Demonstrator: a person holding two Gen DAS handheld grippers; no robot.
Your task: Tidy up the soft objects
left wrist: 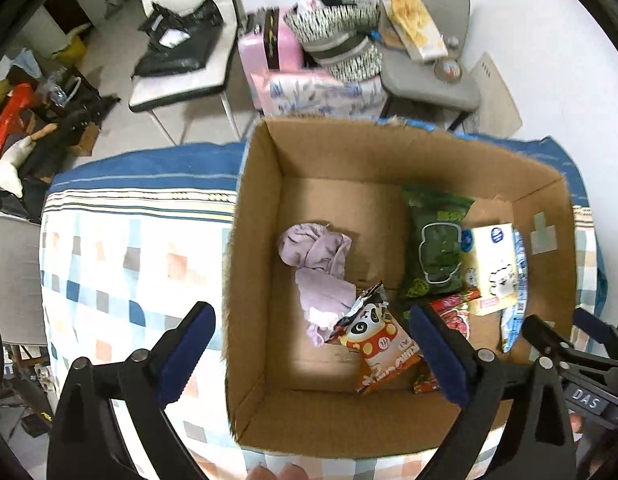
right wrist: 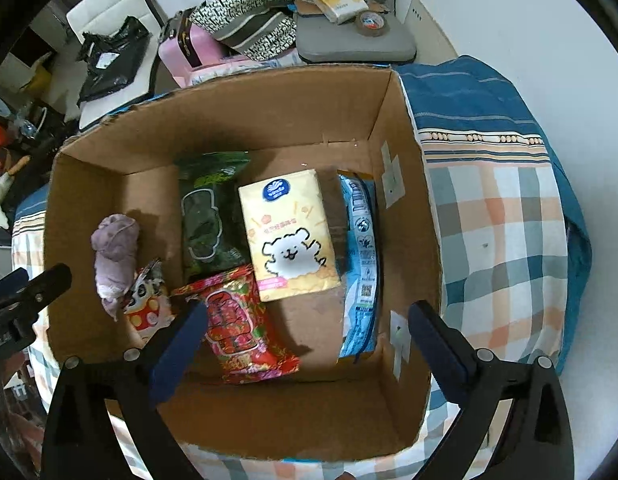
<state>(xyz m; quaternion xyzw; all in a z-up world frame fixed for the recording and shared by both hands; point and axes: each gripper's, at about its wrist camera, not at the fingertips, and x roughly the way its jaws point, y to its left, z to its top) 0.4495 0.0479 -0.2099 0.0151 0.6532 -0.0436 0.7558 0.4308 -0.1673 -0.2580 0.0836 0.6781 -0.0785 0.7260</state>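
An open cardboard box [left wrist: 261, 216] [right wrist: 405, 208] sits on a checked bedspread. Inside lie a lilac cloth [left wrist: 321, 264] [right wrist: 115, 252], a panda snack bag [left wrist: 379, 344] [right wrist: 147, 300], a green packet [left wrist: 437, 244] [right wrist: 209, 216], a yellow tissue pack [left wrist: 495, 264] [right wrist: 289, 232], a red packet [left wrist: 455, 312] [right wrist: 241, 324] and a blue packet [left wrist: 517, 320] [right wrist: 361, 260]. My left gripper [left wrist: 309, 352] is open and empty above the box's left wall. My right gripper [right wrist: 305, 348] is open and empty above the box's near half; it also shows in the left wrist view [left wrist: 565, 344].
The checked bedspread [left wrist: 129, 264] [right wrist: 501, 232] surrounds the box. Beyond the bed stand a white chair with a black bag [left wrist: 181, 40], a pink suitcase [left wrist: 269, 48] and a grey chair with a snack box [left wrist: 425, 40]. Clutter lies on the floor at left.
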